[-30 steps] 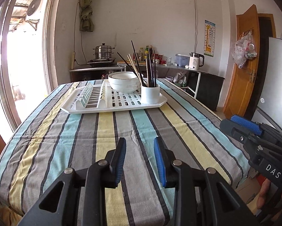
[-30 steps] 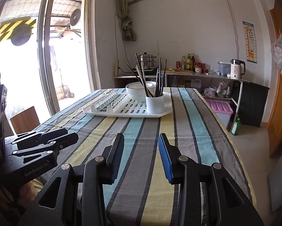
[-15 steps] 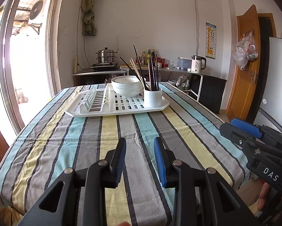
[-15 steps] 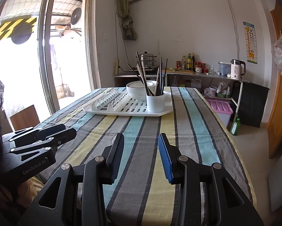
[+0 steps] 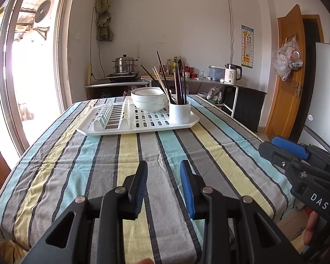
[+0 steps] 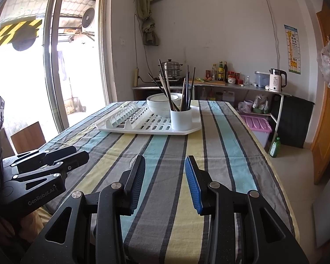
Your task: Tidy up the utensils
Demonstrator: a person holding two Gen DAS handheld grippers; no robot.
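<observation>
A white drying rack (image 5: pixel 138 124) (image 6: pixel 143 124) lies on the far half of the striped table. On it stand a white bowl (image 5: pixel 149 100) (image 6: pixel 162 104) and a white cup (image 5: pixel 180 112) (image 6: pixel 181 118) that holds several dark and pale chopsticks (image 5: pixel 178 84) (image 6: pixel 186 88). My left gripper (image 5: pixel 164 170) hovers over the table's near end, open with nothing between its blue pads. My right gripper (image 6: pixel 165 167) is also open and empty, well short of the rack. Each gripper shows in the other's view, the right gripper (image 5: pixel 297 160) at the right edge, the left gripper (image 6: pixel 48 165) at the left.
The striped cloth table (image 5: pixel 121 165) spreads between the grippers and the rack. Behind it, a counter carries a steel pot (image 5: pixel 124 65), bottles and a kettle (image 5: pixel 232 74). A glass door is at left, a wooden door (image 5: pixel 290 77) and fridge at right. A pink bin (image 6: pixel 256 125) sits on the floor.
The left wrist view has shifted slightly, so the rack sits a little further right and lower in it; the right wrist view is nearly unchanged. Both grippers' jaws keep the same gap.
</observation>
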